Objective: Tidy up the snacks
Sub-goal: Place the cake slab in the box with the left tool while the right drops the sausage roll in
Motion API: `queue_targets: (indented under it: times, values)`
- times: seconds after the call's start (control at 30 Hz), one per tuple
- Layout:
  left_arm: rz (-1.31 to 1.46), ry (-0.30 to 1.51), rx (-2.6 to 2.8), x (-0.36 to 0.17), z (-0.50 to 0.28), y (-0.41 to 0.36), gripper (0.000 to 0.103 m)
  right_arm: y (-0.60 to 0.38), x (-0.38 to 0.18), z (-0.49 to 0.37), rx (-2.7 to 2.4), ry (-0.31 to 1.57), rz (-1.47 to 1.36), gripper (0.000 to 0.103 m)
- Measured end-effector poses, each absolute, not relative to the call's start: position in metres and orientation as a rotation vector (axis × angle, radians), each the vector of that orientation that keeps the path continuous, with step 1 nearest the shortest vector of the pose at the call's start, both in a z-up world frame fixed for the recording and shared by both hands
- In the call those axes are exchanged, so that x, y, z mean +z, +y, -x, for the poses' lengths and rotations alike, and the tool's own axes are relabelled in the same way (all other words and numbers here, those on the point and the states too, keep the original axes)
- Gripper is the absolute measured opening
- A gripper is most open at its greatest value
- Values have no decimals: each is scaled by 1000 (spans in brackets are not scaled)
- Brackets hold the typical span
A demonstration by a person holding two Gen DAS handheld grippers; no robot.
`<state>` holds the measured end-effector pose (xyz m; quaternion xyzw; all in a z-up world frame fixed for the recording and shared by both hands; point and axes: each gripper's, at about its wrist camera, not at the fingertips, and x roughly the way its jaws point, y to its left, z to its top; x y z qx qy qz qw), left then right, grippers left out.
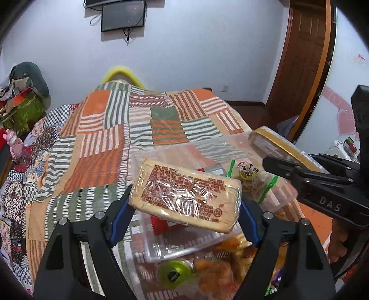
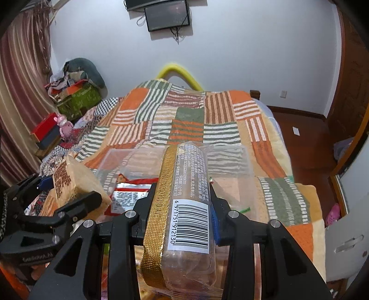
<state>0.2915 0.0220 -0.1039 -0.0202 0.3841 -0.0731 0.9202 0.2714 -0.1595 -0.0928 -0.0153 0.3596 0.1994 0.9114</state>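
Left wrist fisheye shows the left gripper (image 1: 185, 203) at six o'clock, its blue-padded fingers (image 1: 121, 211) clamped on the two short ends of a pale cake pack (image 1: 184, 196) wrapped in clear film with red print facing up; the pack is held flat and slightly tilted above a clear plastic bin (image 1: 175, 248) that rests on the patchwork bedspread (image 1: 110, 143). At three o'clock the right gripper (image 1: 267, 161) reaches in from the side, closed on the edge of a gold-trimmed biscuit pack (image 1: 272, 144). Between the two, near four o'clock, clear bags with green ties (image 1: 267, 184) lie in the bin, and at six o'clock a green round snack (image 1: 176, 272) and orange fried pieces (image 1: 216, 272) sit below the held pack. From the right wrist fisheye, the right gripper (image 2: 182, 207) at six o'clock pinches the gold-trimmed biscuit pack (image 2: 189, 196) on its long sides, barcode up, standing lengthwise toward twelve o'clock over the clear plastic bin (image 2: 230, 159). At nine o'clock the left gripper (image 2: 69, 191) holds the pale cake pack (image 2: 73, 184), apart from the biscuit pack, with a red and silver packet (image 2: 129, 196) lying between them. Toward twelve o'clock the patchwork bedspread (image 2: 196, 120) runs to a white wall carrying a dark screen (image 2: 167, 15).
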Motion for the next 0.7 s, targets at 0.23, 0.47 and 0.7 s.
queue_targets:
  times: [0.23, 0.47, 0.7]
  values:
    - [39, 842, -161, -125, -312, 14, 80, -150, -109, -287, 440, 805, 52, 34]
    - [64, 892, -168, -139, -318, 16, 81, -151, -112, -290, 474, 830, 69, 37]
    - [26, 835, -173, -124, -304, 12, 81, -152, -97, -281, 471, 781, 91, 43]
